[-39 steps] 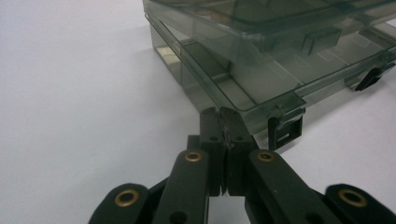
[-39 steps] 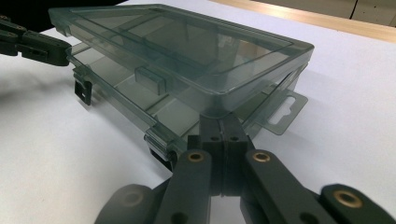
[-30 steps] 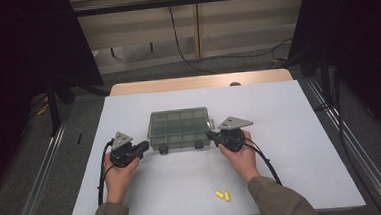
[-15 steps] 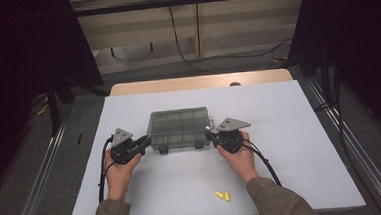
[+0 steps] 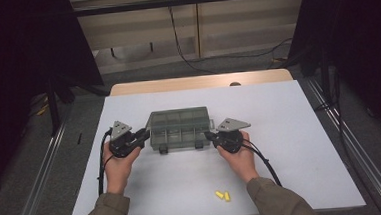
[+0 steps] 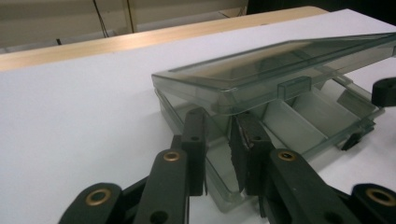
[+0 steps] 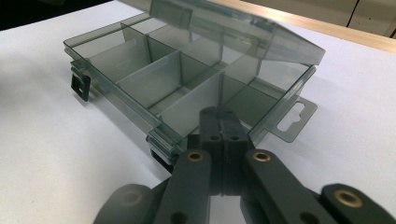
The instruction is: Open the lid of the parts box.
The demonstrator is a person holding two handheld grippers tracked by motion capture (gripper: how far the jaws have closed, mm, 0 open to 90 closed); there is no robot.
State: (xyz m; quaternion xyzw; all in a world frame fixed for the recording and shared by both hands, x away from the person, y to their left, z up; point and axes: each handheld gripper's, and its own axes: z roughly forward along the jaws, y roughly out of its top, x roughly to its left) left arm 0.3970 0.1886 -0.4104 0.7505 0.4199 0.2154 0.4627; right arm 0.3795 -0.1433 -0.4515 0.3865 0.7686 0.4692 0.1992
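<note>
From the high view, a see-through grey plastic box (image 5: 180, 129) with little rooms inside sits in the middle of the white table (image 5: 290, 131). The left tongs (image 5: 142, 135) are at its left end and the right tongs (image 5: 209, 135) are at its right end. A moment ago the flat clear lid lay down lower. Now it is tipped up a bit, so the box is starting to open. Two small yellow bits (image 5: 222, 195) lie near the front edge, well apart from the box.

From the left gripper view, the left tongs (image 6: 217, 128) have just been opening and stand a little spread. The corner of the box (image 6: 322, 116) is in the gap, but the tips do not seem to squeeze it. The lid (image 6: 280, 70) hangs tilted just above the tips.

From the right gripper view, the right tongs (image 7: 219, 116) are pressed together with nothing between them. Their tips touch the end wall of the box (image 7: 154, 79), beside its little hang tab (image 7: 292, 119). I think they keep it from sliding while the lid (image 7: 233, 32) goes up.
</note>
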